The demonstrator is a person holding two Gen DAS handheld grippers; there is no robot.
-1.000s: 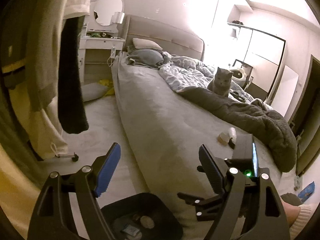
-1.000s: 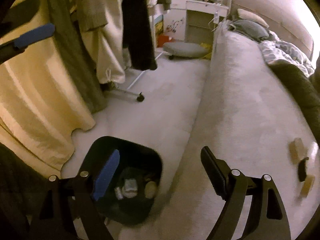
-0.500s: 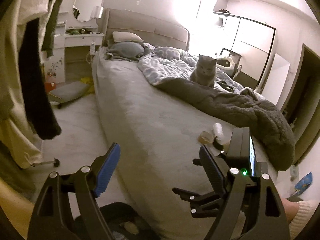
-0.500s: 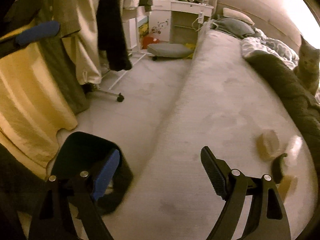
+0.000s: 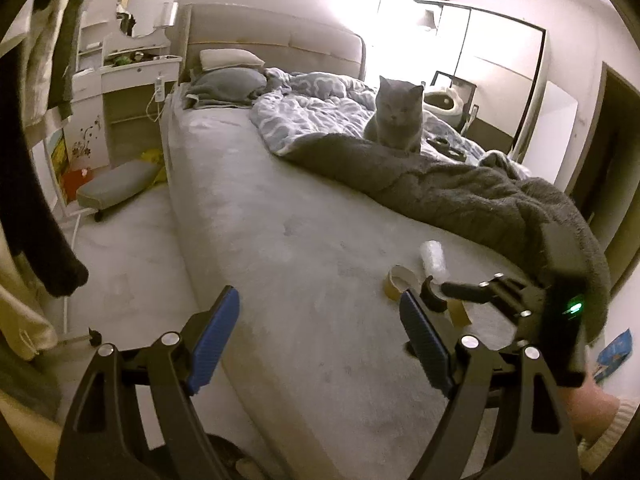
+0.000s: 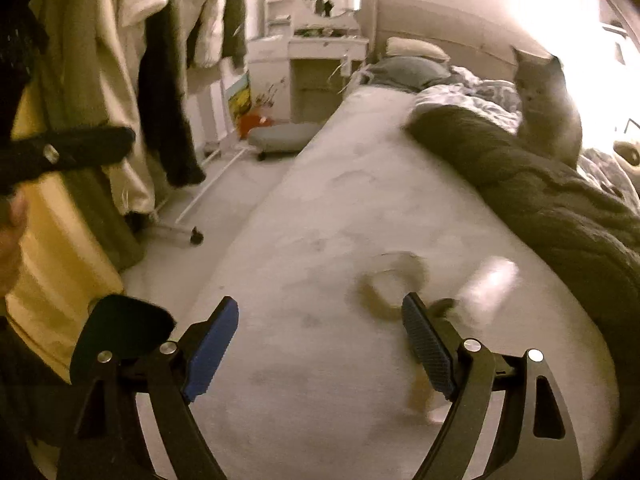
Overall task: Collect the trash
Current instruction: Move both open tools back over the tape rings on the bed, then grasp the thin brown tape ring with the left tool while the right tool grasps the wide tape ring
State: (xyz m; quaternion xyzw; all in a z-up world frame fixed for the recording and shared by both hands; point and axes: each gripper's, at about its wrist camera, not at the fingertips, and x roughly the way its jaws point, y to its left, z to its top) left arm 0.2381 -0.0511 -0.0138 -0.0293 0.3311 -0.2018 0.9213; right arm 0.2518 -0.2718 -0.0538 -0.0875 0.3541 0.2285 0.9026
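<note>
Left wrist – tape roll on bed

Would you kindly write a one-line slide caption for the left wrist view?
Open left gripper hovers over the bed near a tape roll and crumpled plastic; a grey cat watches.

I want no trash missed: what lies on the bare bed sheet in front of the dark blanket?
On the sheet: a tape roll and a white plastic roll. The right gripper covers other pieces.
</note>
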